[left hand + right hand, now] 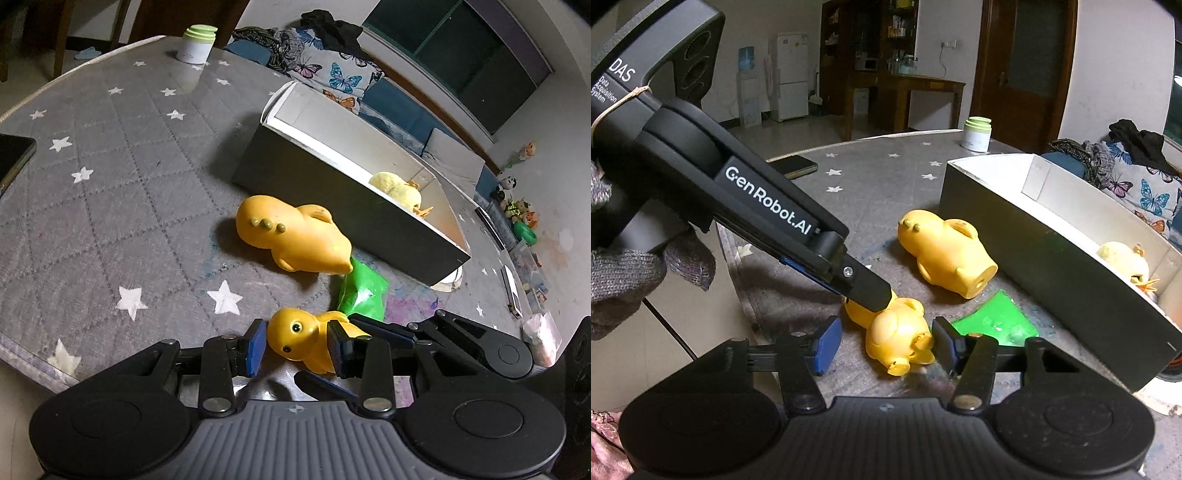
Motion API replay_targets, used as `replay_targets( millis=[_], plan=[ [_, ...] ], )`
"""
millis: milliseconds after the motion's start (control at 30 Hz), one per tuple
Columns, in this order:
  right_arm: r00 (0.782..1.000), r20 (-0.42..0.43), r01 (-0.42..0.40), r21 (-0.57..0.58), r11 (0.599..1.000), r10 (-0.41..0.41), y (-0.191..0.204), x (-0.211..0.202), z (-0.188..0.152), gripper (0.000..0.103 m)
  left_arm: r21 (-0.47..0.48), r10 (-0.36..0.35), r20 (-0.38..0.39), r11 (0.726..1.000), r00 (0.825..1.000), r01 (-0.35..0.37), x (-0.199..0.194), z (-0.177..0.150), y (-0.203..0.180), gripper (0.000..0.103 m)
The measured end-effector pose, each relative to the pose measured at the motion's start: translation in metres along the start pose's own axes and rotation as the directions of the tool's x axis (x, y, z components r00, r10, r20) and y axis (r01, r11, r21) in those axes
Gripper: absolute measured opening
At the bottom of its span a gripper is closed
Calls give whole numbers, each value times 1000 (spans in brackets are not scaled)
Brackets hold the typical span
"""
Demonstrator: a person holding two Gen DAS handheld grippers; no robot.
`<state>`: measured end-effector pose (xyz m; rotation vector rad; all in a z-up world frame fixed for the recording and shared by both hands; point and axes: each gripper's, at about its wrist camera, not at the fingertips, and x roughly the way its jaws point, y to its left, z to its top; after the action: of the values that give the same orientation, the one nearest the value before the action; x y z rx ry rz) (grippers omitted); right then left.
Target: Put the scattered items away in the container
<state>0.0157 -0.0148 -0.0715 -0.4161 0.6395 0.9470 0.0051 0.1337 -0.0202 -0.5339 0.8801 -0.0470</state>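
Observation:
A small yellow duck toy (301, 341) lies on the grey star-patterned table (129, 184). My left gripper (297, 347) has its blue pads on either side of the toy's head, closed against it. In the right wrist view the same toy (897, 336) lies between the spread fingers of my right gripper (882, 341), with a gap on the left side. A larger yellow toy (291, 236) lies beyond it, also seen in the right wrist view (945, 251). A green packet (364, 293) lies beside them. The open box (332, 199) holds a fluffy yellow toy (399, 190).
A white jar with a green lid (195, 44) stands at the table's far edge. A dark phone (14, 158) lies at the left. Beyond the table are a butterfly cushion (332, 74) and toys on the floor (517, 210).

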Motion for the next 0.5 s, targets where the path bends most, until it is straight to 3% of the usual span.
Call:
replay_targets(
  millis=[500],
  plan=[
    [1000,-26,4,28,1000,-3,-4,3,-2,40,-54,-21,-4,998,1000,21,3,1,8,36]
  ],
)
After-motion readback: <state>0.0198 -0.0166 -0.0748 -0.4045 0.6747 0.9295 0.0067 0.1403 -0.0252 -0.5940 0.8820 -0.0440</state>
